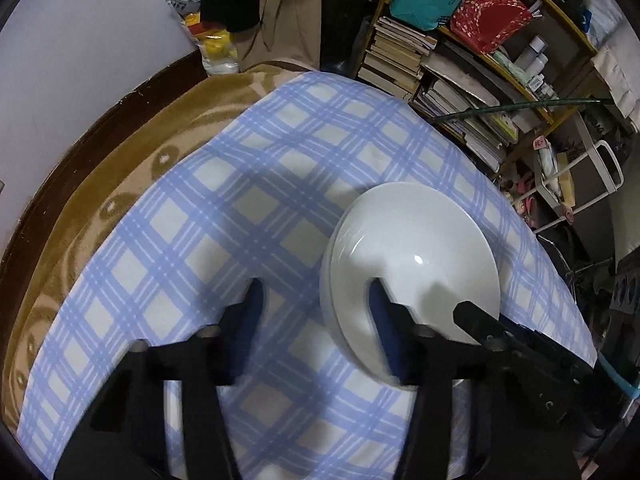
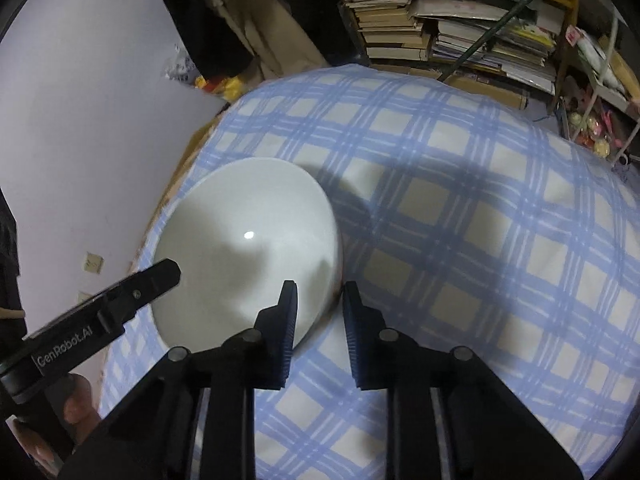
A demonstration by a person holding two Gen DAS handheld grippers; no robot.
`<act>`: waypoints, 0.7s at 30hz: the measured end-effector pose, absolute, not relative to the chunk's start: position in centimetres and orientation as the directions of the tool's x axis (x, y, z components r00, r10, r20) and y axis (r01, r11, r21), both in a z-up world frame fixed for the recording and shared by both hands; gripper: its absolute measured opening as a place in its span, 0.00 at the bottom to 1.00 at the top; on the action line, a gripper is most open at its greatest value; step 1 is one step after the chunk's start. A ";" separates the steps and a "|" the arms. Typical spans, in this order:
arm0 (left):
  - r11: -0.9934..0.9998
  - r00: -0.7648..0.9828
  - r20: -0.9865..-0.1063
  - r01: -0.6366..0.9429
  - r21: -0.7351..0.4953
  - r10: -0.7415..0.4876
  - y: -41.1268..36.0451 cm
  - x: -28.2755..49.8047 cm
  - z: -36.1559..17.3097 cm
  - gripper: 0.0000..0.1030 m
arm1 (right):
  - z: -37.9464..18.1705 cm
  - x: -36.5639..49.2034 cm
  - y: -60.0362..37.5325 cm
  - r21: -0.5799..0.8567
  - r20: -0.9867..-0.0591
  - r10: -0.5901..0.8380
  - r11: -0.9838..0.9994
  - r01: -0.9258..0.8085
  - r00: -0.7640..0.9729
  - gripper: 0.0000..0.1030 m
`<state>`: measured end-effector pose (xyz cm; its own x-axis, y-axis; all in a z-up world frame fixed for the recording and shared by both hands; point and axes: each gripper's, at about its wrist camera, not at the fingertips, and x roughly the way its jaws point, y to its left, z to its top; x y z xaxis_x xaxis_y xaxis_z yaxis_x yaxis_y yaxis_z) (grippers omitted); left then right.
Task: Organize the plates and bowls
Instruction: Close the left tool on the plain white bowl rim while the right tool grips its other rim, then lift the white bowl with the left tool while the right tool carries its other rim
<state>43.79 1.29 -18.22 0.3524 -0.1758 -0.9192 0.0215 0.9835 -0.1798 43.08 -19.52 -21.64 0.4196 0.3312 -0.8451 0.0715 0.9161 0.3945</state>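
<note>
One white plate [image 1: 416,264] lies on the checked cloth [image 1: 240,208]. The left gripper [image 1: 316,300] has its fingers spread, the plate under its right finger. The right gripper [image 2: 318,300] is parted, gripping nothing, plate beneath its left finger.

A lived-in home room — ahead of the gripper, a plaid tablecloth [image 1: 240,208], beyond it a crammed bookshelf [image 1: 472,80] of stacked books [image 2: 392,20] and hanging clothes [image 1: 256,4].

Left tool [image 1: 316,296] wide apart (right tool [image 2: 320,300] narrowly parted).
</note>
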 end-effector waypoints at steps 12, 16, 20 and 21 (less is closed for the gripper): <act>0.986 0.326 -0.932 0.017 -0.164 -0.160 1.1 41.7 -19.4 0.07 | -21.2 40.4 -17.7 0.308 -0.843 0.251 0.950 0.045 0.476 0.13; 0.991 0.312 -0.940 0.027 -0.134 -0.136 0.8 40.2 -18.6 0.08 | -20.1 39.6 -17.9 0.305 -0.837 0.265 0.952 0.005 0.478 0.13; 0.992 0.310 -0.942 0.052 -0.118 -0.128 -0.4 38.9 -17.6 0.08 | -19.2 38.5 -18.8 0.292 -0.841 0.252 0.956 0.010 0.479 0.13; 0.992 0.308 -0.943 0.061 -0.114 -0.127 -0.8 38.7 -17.4 0.09 | -19.0 38.2 -19.2 0.293 -0.843 0.251 0.956 0.015 0.475 0.13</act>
<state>38.66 -0.76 -17.43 0.3079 -0.1274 -0.9428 0.0605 0.9916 -0.1143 38.20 -19.16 -19.04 0.4751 0.2512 -0.8433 0.0146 0.9560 0.2930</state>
